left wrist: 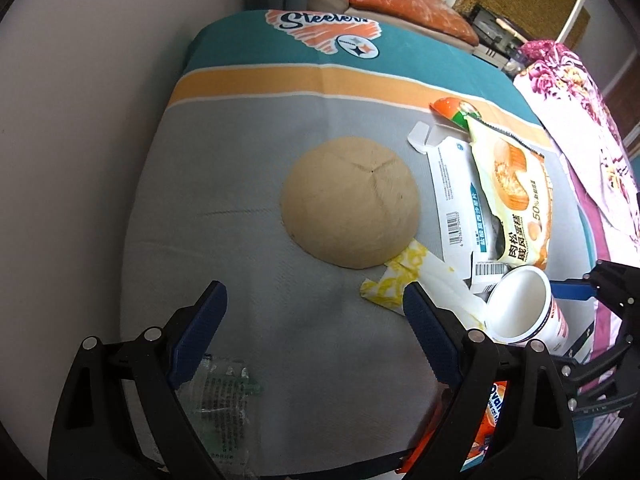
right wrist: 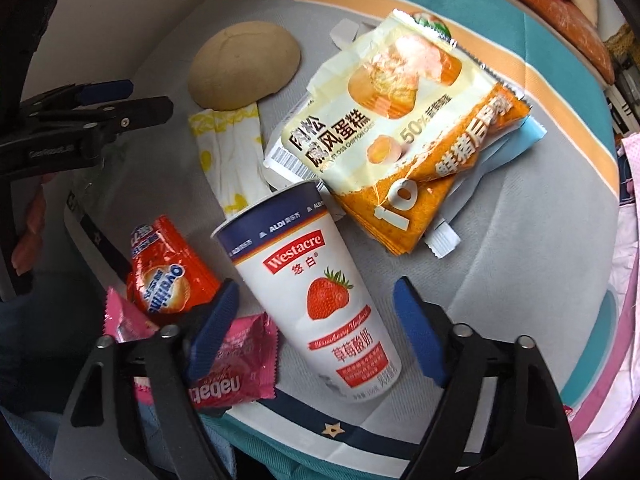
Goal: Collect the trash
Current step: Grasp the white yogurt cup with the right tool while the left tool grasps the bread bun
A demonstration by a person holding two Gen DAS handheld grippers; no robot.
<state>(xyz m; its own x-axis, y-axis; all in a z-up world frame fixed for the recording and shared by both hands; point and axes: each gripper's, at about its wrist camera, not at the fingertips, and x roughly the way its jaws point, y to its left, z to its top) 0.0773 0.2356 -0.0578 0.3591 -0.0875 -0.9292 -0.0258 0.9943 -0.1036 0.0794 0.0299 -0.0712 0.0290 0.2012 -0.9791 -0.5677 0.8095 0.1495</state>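
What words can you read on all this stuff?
"Steelers": bed cover
"Westacre", "ALDI", "Strawberry Yoghurt", "草莓酸奶": yoghurt cup
"肉松戚风蛋糕", "50%": cake bag
"鲜猪": orange packet
Upside-down "Ovaltine": orange wrapper
Too small or blurred: barcode digits, cup's fine print, pink wrapper.

A home — a lived-in bedroom or sitting room. A soft surface under a teal, orange and grey sports-team blanket carries the litter, with a floral quilt alongside and orange leather cushions beyond — all household furnishings.
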